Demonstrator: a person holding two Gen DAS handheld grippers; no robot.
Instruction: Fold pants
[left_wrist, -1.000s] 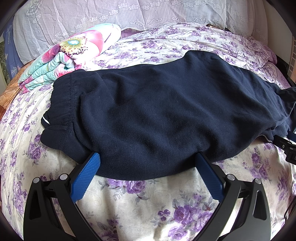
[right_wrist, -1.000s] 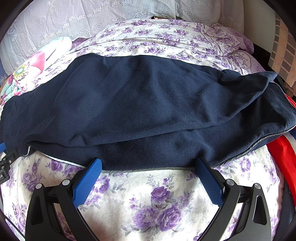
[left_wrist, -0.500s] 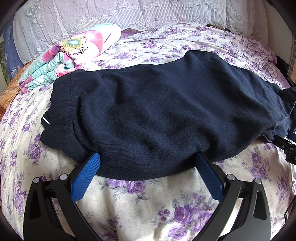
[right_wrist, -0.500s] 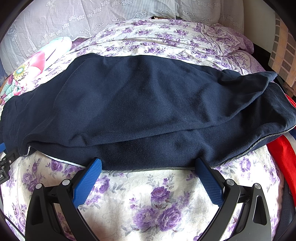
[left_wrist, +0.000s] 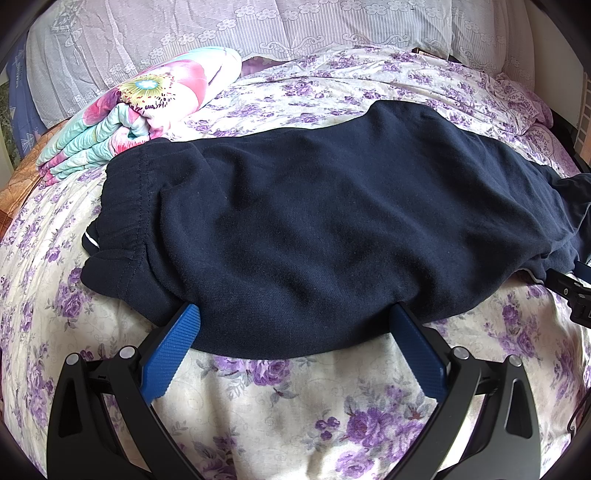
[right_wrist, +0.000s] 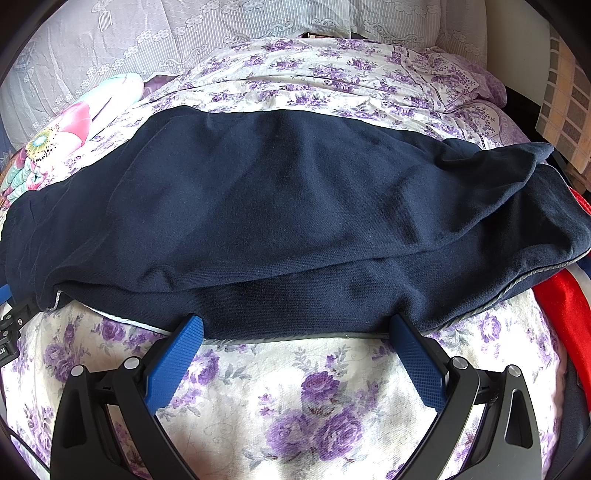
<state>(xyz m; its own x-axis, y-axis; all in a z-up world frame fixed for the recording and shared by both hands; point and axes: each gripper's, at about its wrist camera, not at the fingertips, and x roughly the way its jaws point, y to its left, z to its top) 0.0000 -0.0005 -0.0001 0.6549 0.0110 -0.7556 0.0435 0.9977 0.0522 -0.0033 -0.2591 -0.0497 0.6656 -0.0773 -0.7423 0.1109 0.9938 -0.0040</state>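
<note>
Dark navy pants (left_wrist: 314, 221) lie across the floral bed, waistband to the left and legs to the right, one leg folded over the other. In the right wrist view the pants (right_wrist: 295, 221) show the leg end with a grey piped edge. My left gripper (left_wrist: 295, 314) is open, its blue fingertips tucked at the pants' near edge by the waist end. My right gripper (right_wrist: 295, 325) is open, its fingertips at the near edge of the leg part. Neither holds cloth.
A folded flowered quilt (left_wrist: 140, 110) lies at the back left on the purple-flowered bedsheet (left_wrist: 295, 406). Lace pillows (left_wrist: 258, 29) line the headboard. A red cloth (right_wrist: 565, 314) lies at the right edge. The other gripper (left_wrist: 572, 295) shows at the far right.
</note>
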